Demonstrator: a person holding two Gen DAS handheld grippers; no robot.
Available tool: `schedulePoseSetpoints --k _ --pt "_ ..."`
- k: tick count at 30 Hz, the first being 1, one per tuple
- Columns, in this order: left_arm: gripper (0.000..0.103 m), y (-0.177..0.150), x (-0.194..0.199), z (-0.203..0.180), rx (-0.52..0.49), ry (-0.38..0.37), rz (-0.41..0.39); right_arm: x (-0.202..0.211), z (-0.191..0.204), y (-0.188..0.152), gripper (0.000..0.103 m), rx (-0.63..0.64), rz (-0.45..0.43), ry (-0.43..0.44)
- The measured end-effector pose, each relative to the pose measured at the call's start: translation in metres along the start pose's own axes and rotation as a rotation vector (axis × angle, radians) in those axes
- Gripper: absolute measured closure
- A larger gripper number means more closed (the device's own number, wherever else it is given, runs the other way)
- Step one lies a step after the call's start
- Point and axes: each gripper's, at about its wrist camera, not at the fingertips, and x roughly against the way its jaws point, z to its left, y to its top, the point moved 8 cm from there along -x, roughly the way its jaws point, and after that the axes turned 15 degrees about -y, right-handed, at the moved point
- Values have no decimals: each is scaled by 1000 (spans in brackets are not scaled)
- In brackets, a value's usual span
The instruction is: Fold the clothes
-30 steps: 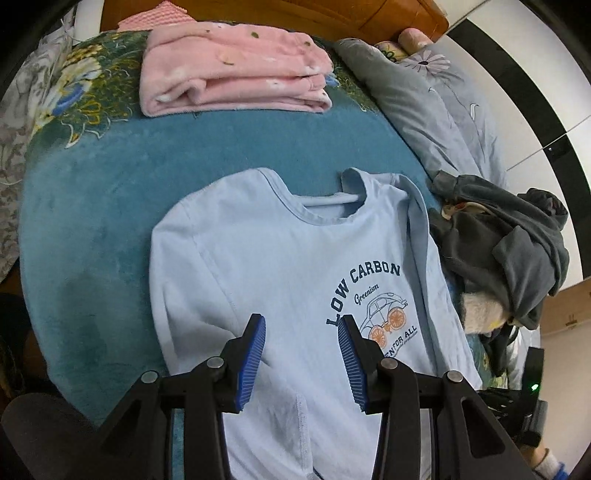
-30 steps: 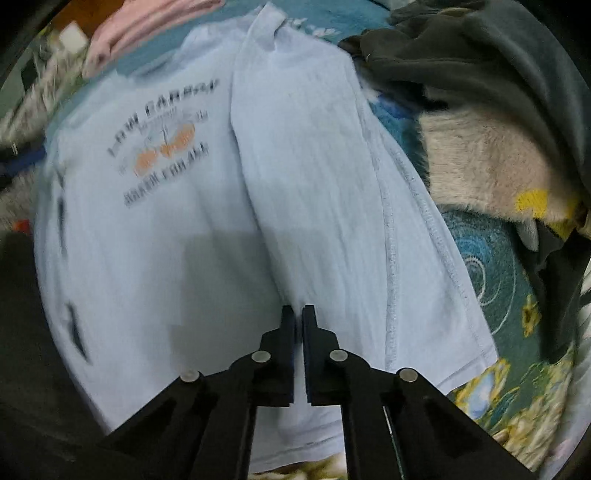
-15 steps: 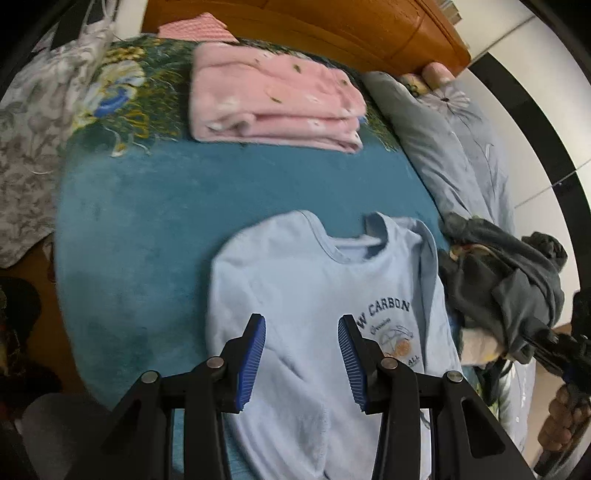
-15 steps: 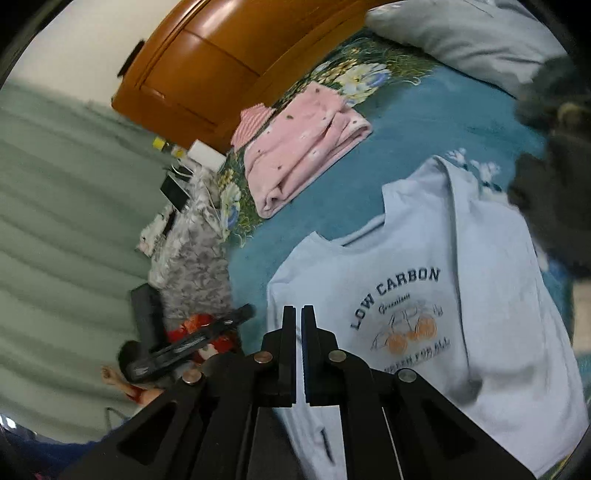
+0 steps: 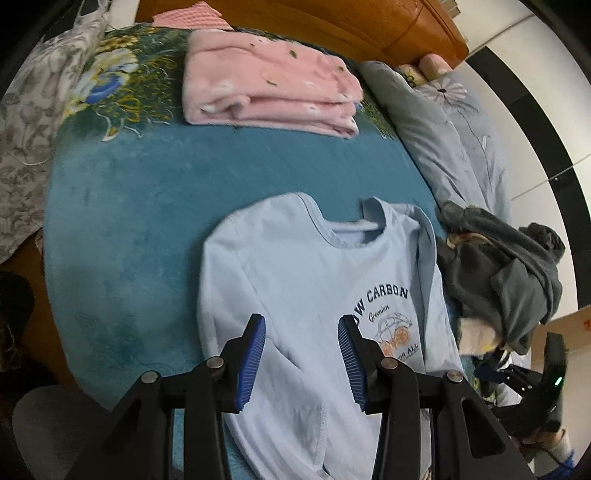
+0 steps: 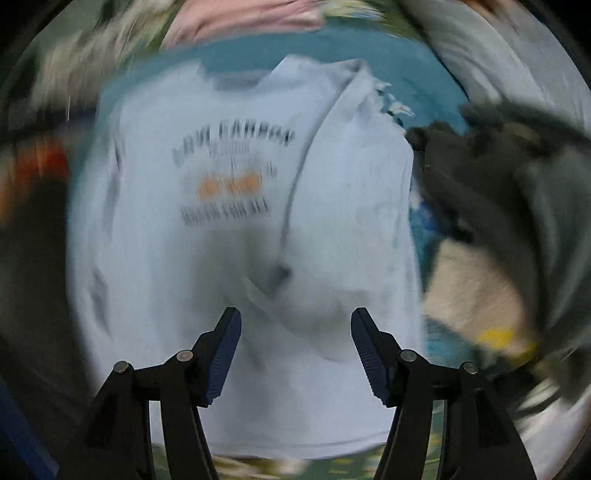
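The left gripper (image 5: 302,334) hangs with its blue-padded fingers spread apart and nothing between them, above the lower left part of a light blue T-shirt (image 5: 295,280). The right gripper (image 6: 295,328) is likewise spread wide and empty over the shirt's lower half; that view is heavily blurred. The shirt lies face up on a teal plush blanket (image 5: 147,206), collar toward the far end, its right side folded inward so a long edge runs down beside the "LOW CARBON" print (image 5: 384,295). Just to the right of the shirt sits a heap of dark grey clothes (image 5: 506,269), with a pale fuzzy item (image 5: 476,332) showing under it. Farther up the blanket, well apart from the shirt, rests a folded pink fleece garment (image 5: 269,92). A grey-blue quilt (image 5: 454,140) with flower stitching runs along the right side, a grey floral cloth (image 5: 26,122) drapes the left edge, and an orange-brown wooden headboard (image 5: 332,18) closes the far end beside a white wall (image 5: 535,74).
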Motion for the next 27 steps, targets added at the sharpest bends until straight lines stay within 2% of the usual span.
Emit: schedulePoseSetpoints --k 3,5,6,7,8,10,13,15,16,18,20,22,24,27 --pt "58 -5 -5 -2 -4 -2 15 -22 4 -3 40 175 -13 -98" --pt "58 -7 -4 -1 -3 4 14 -31 8 -4 41 229 13 -98" --pt "58 -6 -1 0 0 6 7 -34 11 -5 59 210 38 -50" --pt "58 -4 2 2 7 7 -4 -37 15 -5 83 191 64 -2" --pt "58 -2 4 4 16 7 -15 -39 18 -5 89 171 87 47" --pt "58 2 8 7 31 6 -32 -27 21 3 95 93 68 182" --pt "58 4 10 10 38 4 -37 -3 6 26 96 -101 1 385" --pt "58 3 9 10 36 5 -29 17 -21 47 97 -282 -79 529" --pt "58 2 9 9 34 6 -25 28 -37 57 97 -349 -123 573" --pt "58 2 10 9 31 6 -23 62 -86 76 97 -489 -267 631" --pt "58 2 11 9 34 5 -25 90 -134 85 97 -573 -386 601" --pt "58 3 12 10 36 3 -28 128 -190 92 97 -635 -505 481" --pt "58 4 12 8 33 -1 -26 160 -229 98 97 -655 -586 356" --pt "58 7 12 4 33 -22 -34 171 -222 114 97 -587 -612 348"
